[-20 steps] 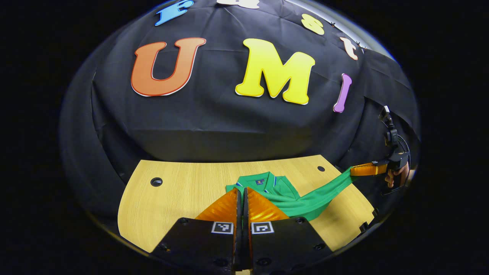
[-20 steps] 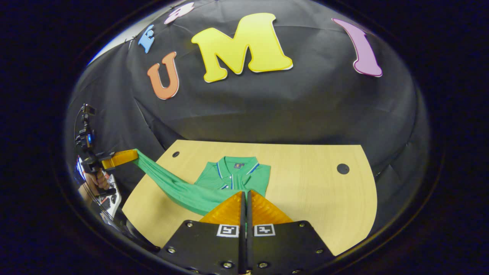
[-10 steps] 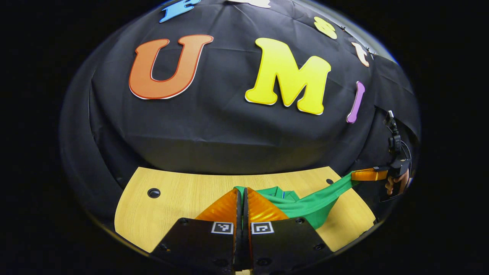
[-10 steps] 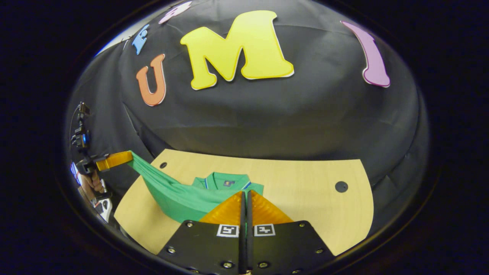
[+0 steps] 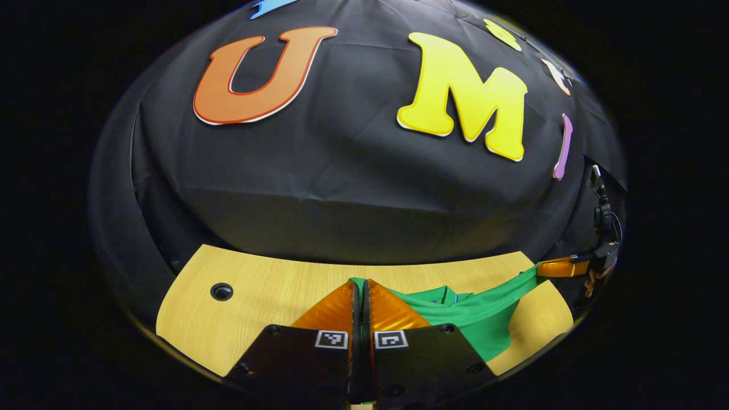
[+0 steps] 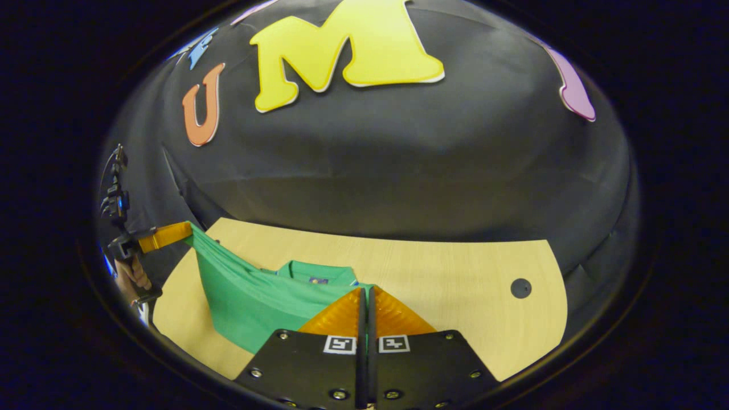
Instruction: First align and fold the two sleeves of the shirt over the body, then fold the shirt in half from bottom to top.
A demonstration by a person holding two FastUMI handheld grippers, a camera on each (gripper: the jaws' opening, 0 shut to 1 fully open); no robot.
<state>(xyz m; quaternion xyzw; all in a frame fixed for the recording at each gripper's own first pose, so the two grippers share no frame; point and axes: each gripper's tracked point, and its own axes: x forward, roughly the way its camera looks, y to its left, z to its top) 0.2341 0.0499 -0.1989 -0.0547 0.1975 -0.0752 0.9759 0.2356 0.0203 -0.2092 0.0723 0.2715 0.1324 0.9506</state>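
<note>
— So, any writing you can read on that shirt (image 6: 250, 296)?

— None. In the right gripper view a small dark patch (image 6: 314, 280) sits inside the collar (image 6: 310, 272), too small to read. Square black-and-white markers (image 5: 331, 339) sit on both grippers, patterns rather than words.

— Where is the shirt?

— On the pale wooden table (image 6: 455, 285), collar toward the wall, with its near edge lifted off the surface and stretched between the two grippers.

— And the tongs?

— The left gripper (image 5: 360, 296), in its own view, has its fingers pressed together with green cloth coming out right at the tips, so it pinches the shirt's edge. The right gripper (image 6: 364, 302) looks the same in its view: fingers together, a sliver of green at the tips.

— What does one view give that the other lacks?

— The left gripper view shows the right gripper (image 5: 561, 267) far off at the table's right end, a hand (image 5: 595, 279) behind it, the fabric pulled up to its tip. It also shows a round hole (image 5: 221, 291) in the table on the left. The right gripper view shows the left gripper (image 6: 162, 236) at the opposite end, held by a hand (image 6: 132, 274), with a broad sheet of green hanging below it, plus the collar more clearly and a hole (image 6: 520, 287) on the right.
</note>
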